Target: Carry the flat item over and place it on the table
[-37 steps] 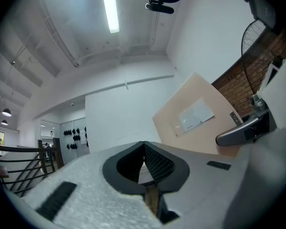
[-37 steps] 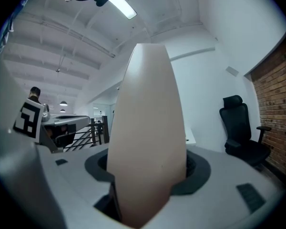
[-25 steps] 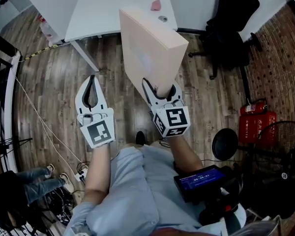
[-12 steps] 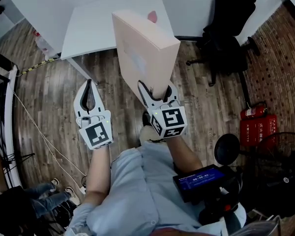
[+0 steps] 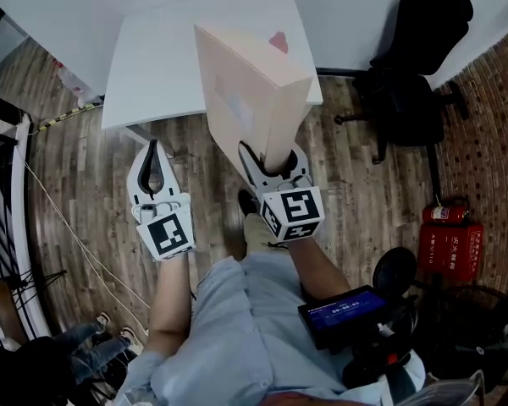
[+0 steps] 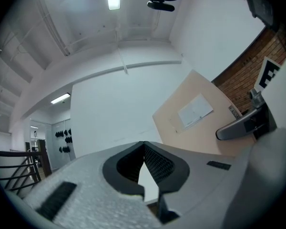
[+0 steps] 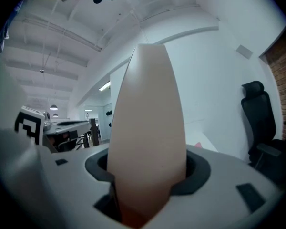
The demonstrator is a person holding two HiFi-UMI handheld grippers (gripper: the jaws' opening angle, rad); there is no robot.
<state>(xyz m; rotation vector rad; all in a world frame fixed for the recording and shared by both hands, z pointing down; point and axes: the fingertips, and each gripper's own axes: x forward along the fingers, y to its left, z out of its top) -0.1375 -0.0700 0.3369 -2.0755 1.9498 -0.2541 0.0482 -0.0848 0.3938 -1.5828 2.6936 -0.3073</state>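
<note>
The right gripper's (image 5: pixel 275 163) jaws clamp the near short edge of a flat pale-beige cardboard box (image 5: pixel 245 100). The box stands on edge, its long axis running forward from the jaws and its labelled broad face turned left. Its far end shows against the right edge of the white tabletop (image 5: pixel 152 66), beside a small pink object (image 5: pixel 278 42). Left of the box the tabletop lies bare. The left gripper (image 5: pixel 155 146) hangs over wooden floor (image 5: pixel 85 167), jaws together and empty. A black office chair (image 5: pixel 415 66) stands right.
</note>
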